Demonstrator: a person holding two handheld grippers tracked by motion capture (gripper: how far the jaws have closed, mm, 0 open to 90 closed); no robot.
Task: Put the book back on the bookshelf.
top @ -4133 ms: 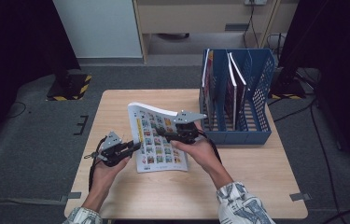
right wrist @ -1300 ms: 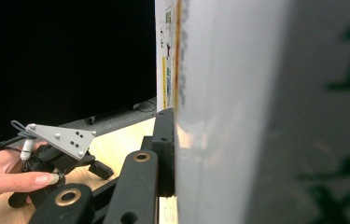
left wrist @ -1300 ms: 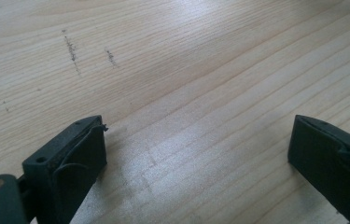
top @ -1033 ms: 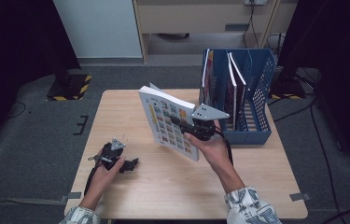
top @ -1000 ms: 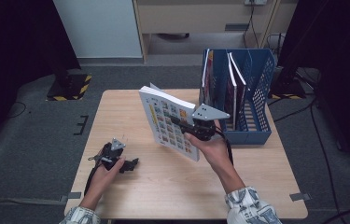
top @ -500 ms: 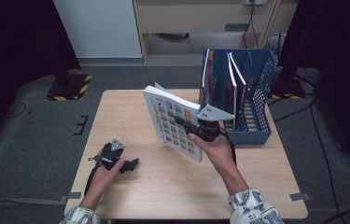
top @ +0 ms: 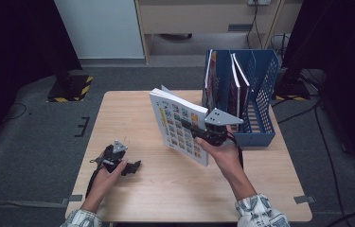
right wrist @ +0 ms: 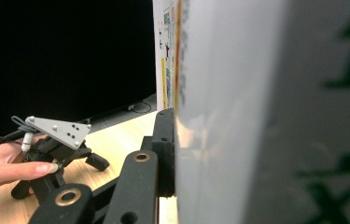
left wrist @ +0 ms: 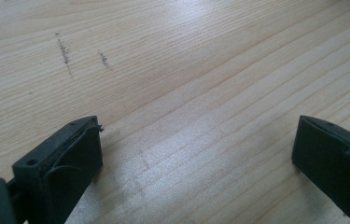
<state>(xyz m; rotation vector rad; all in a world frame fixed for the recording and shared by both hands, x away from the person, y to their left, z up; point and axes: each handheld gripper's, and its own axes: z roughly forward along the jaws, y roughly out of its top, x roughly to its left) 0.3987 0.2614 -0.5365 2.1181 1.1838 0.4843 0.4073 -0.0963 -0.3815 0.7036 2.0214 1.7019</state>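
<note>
Above the table (top: 132, 113), your right gripper (top: 195, 131) clamped the picture book (top: 177, 125) upright beside the blue rack (top: 260, 94); its print was unreadable. Your left gripper (top: 132, 166) rested, jaws apart.

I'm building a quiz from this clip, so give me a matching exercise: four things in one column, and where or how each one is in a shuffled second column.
1. picture book
2. left gripper
3. blue file rack
4. right gripper

A. open, low over the bare table
B. stands at the table's far right, books inside
C. shut on the book
D. held up on edge, off the table

Pairs: 1-D, 2-A, 3-B, 4-C
</note>
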